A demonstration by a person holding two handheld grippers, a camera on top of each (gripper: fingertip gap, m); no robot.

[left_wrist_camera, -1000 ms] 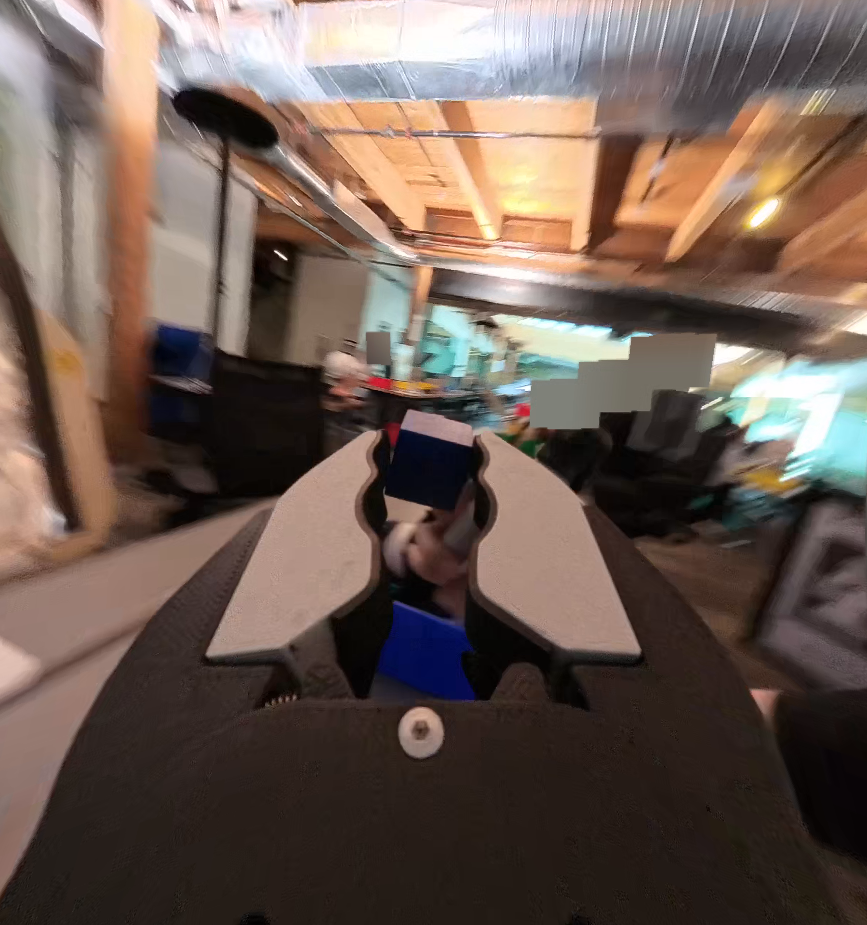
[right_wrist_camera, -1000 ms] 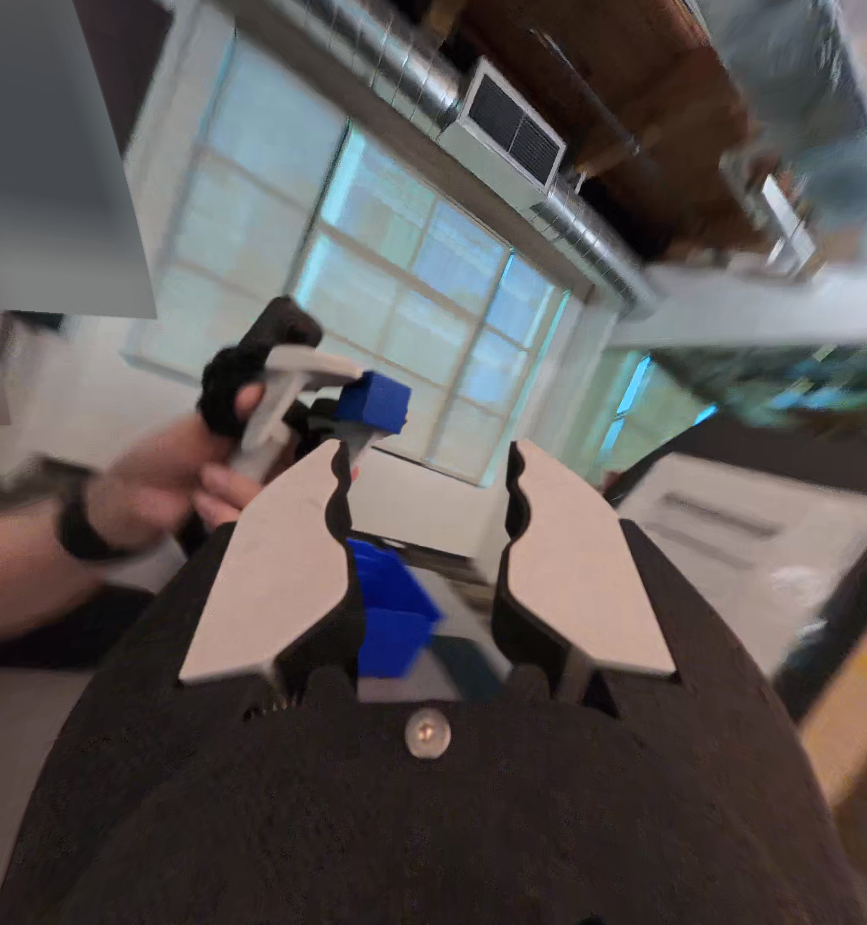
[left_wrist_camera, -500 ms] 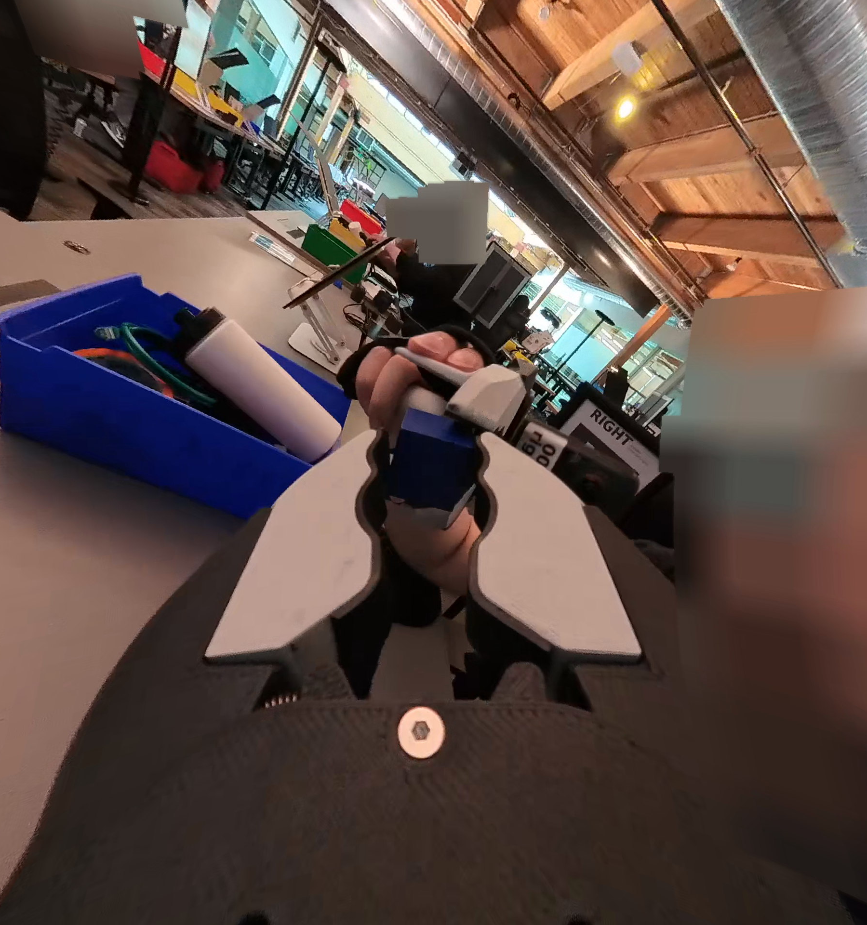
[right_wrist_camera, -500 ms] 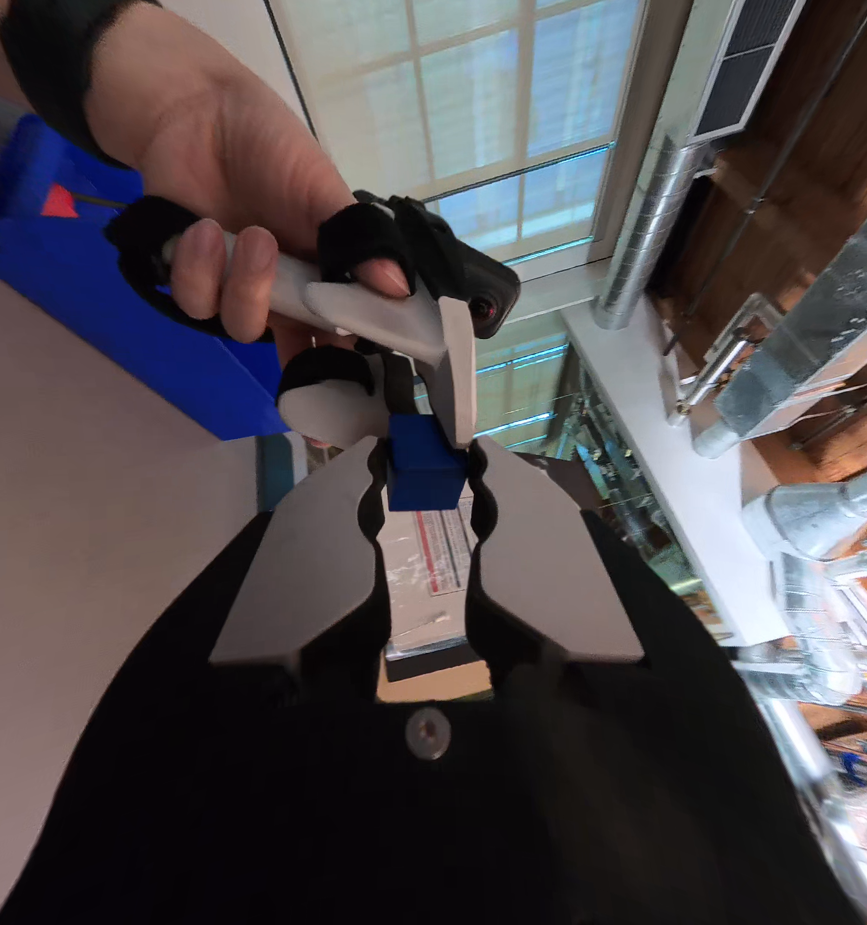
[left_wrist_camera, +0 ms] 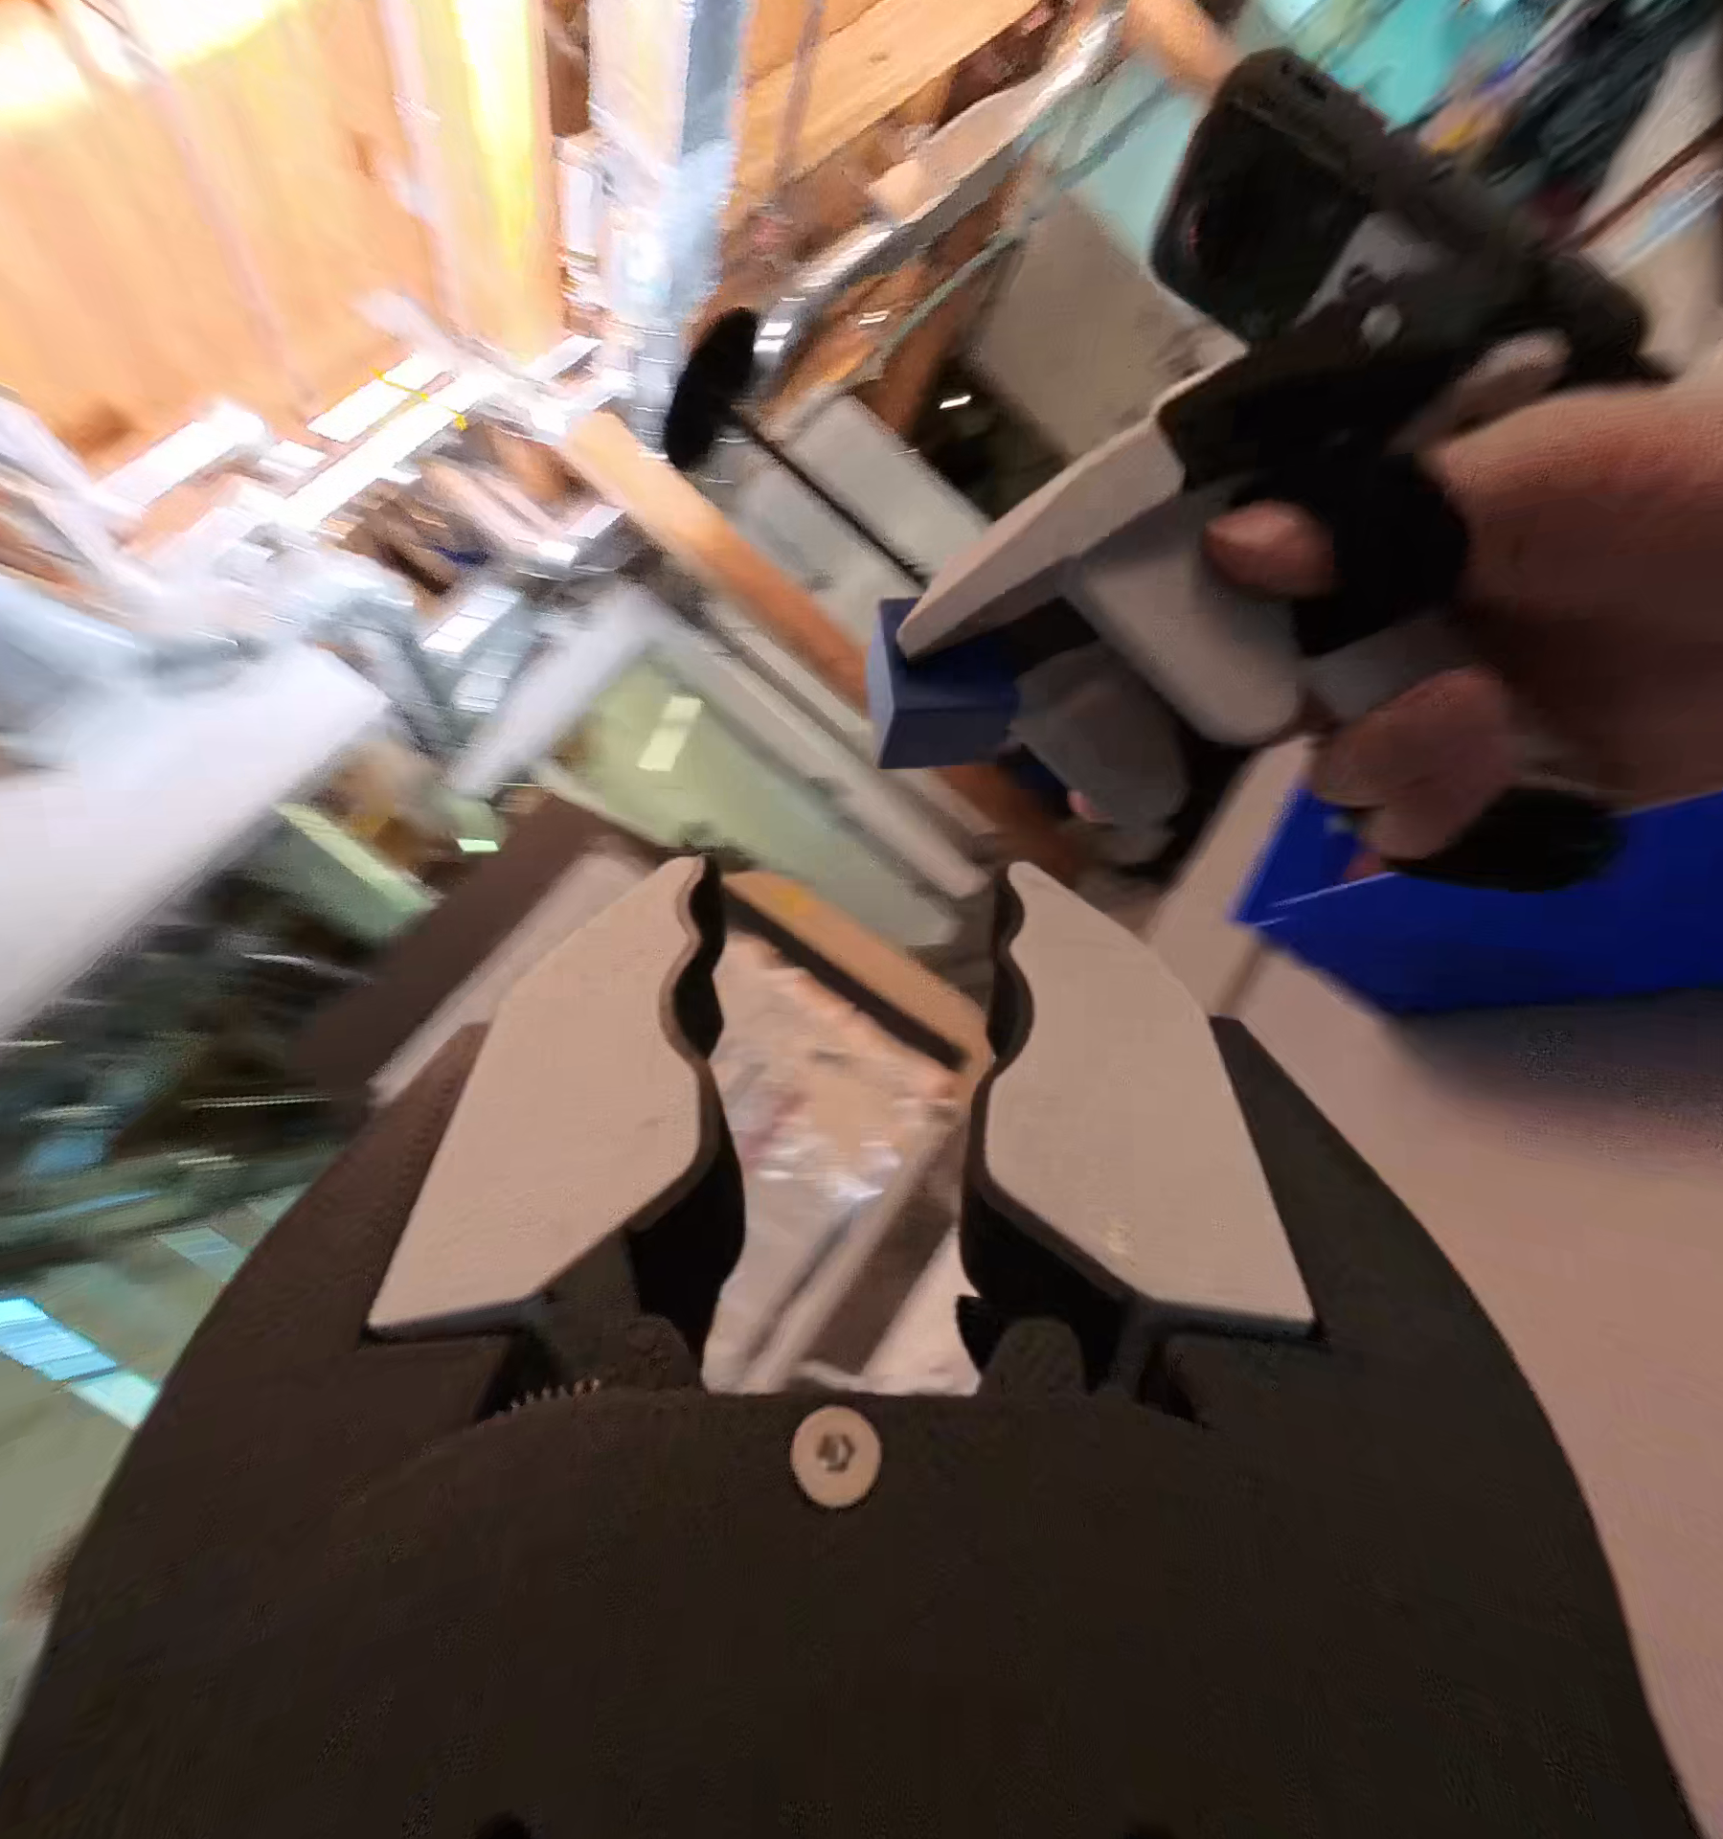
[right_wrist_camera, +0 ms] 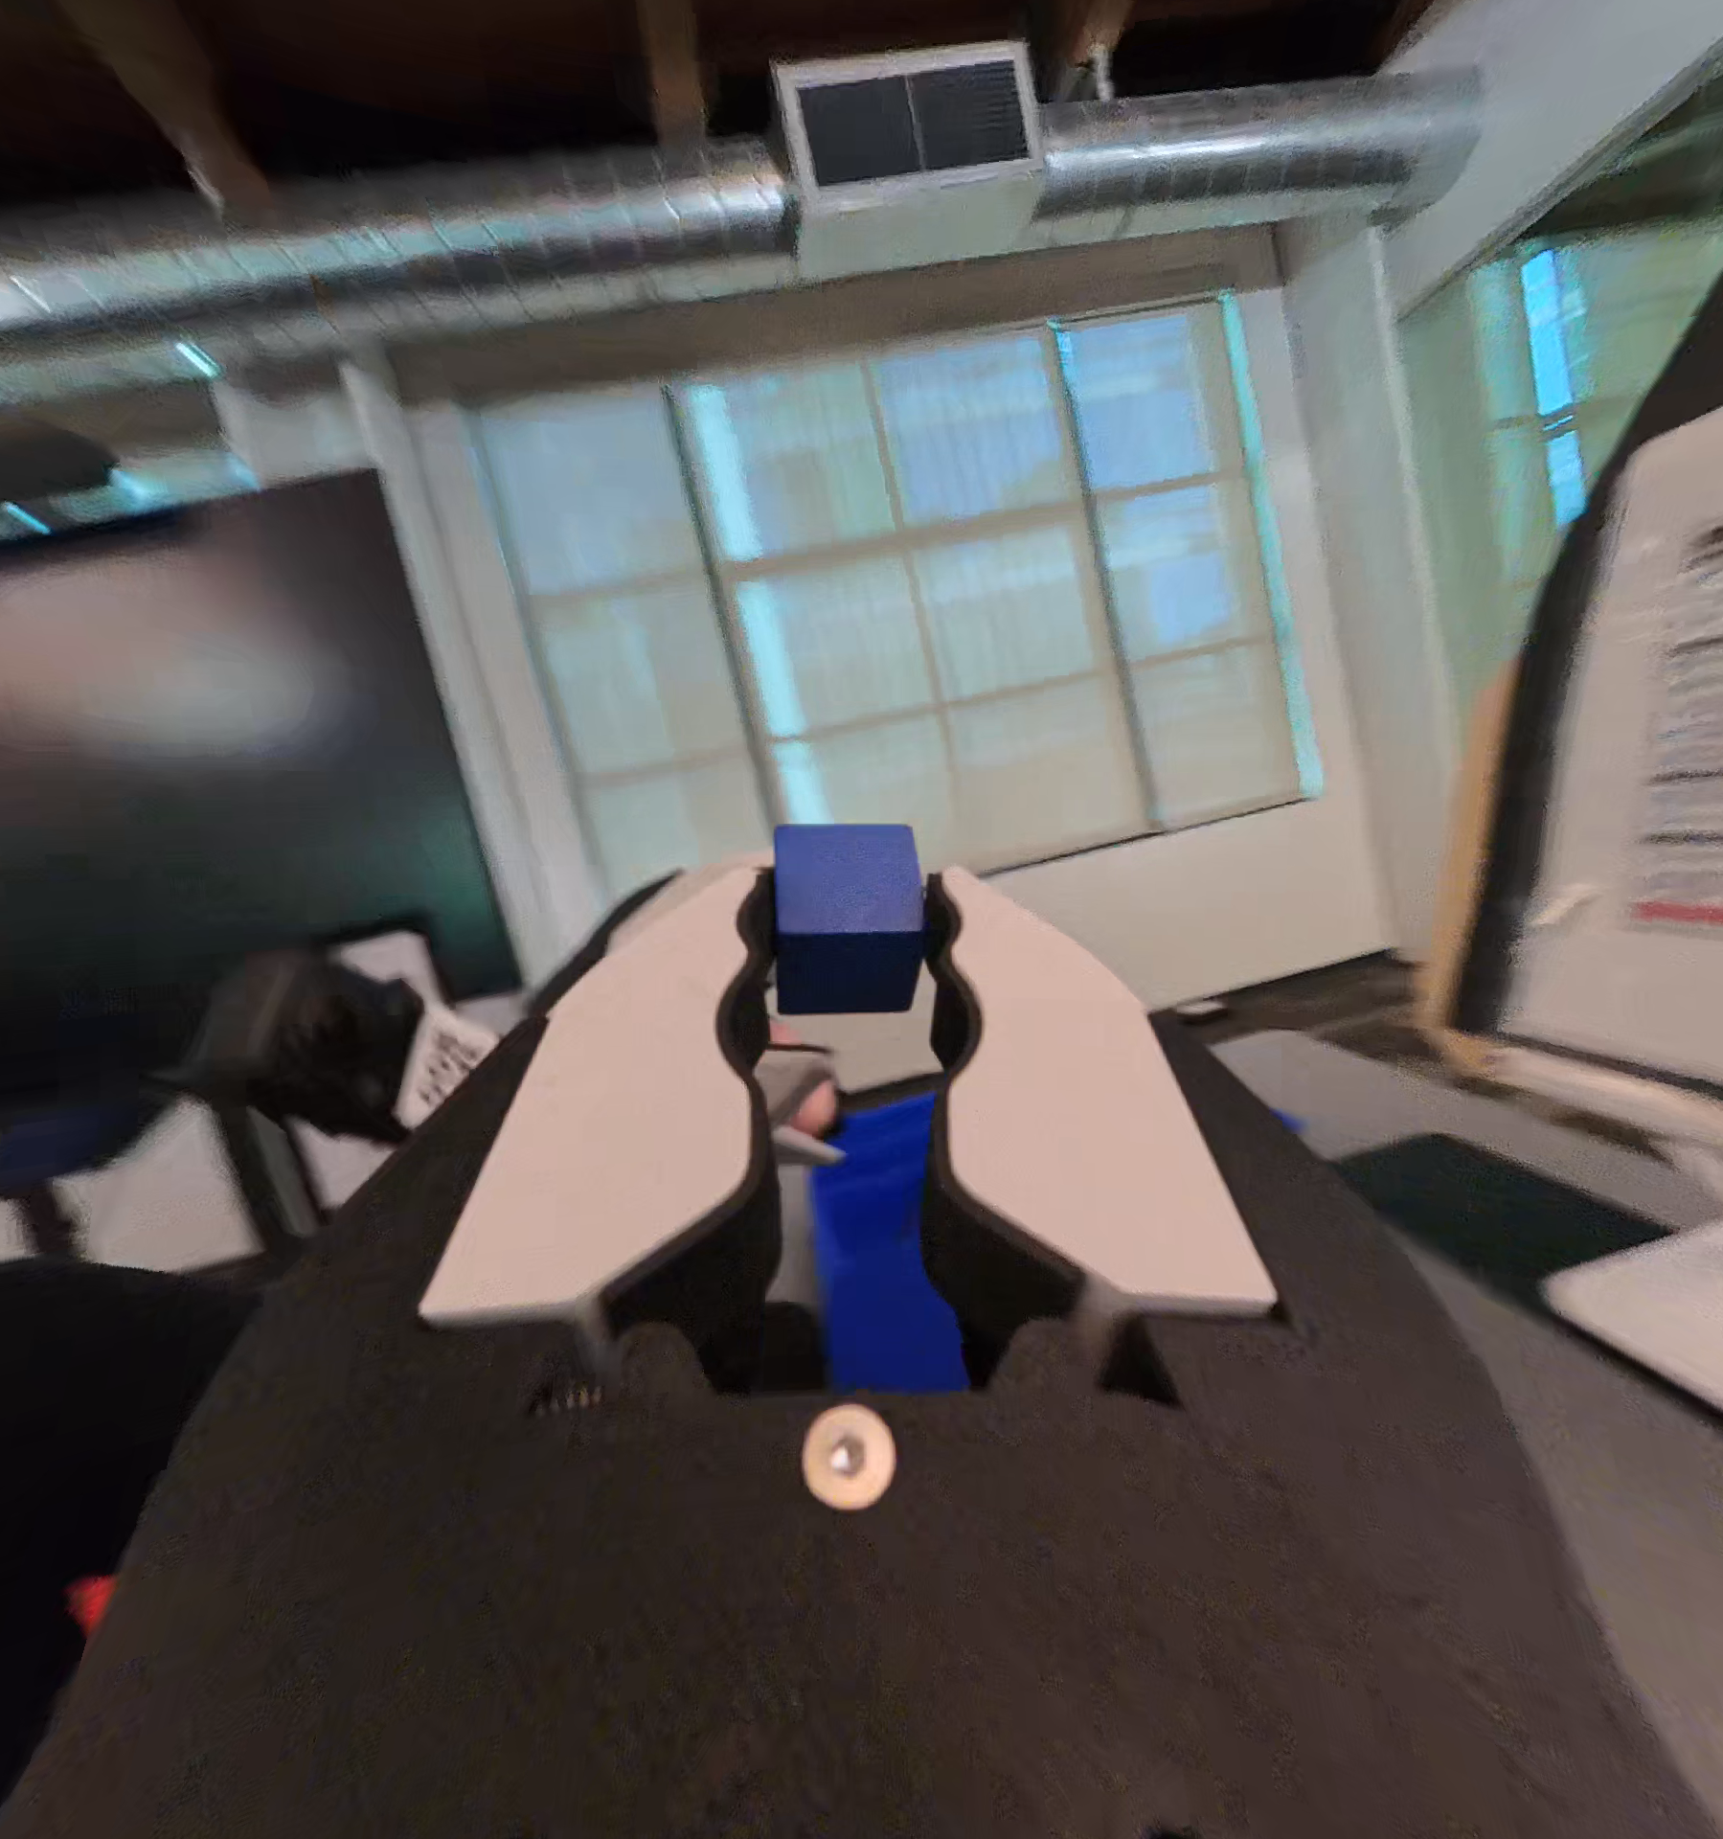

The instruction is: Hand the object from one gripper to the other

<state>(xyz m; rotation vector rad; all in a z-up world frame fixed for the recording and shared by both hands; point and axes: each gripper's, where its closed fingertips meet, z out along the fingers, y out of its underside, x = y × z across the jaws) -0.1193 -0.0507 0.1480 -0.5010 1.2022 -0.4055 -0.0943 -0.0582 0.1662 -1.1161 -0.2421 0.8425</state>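
Right wrist view: I see grey table (right_wrist_camera: 1583, 1493), paned window (right_wrist_camera: 937, 597); right gripper (right_wrist_camera: 847, 920) clamps blue cube (right_wrist_camera: 845, 916), square-on, no long axis; left gripper (left_wrist_camera: 852, 911) spread, empty.

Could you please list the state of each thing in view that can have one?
Left tool: open, empty.
Right tool: shut on the blue cube, held in a hand.
Blue cube: clamped at the tips, off the table.
Blue bin: resting on the table, contents not visible.
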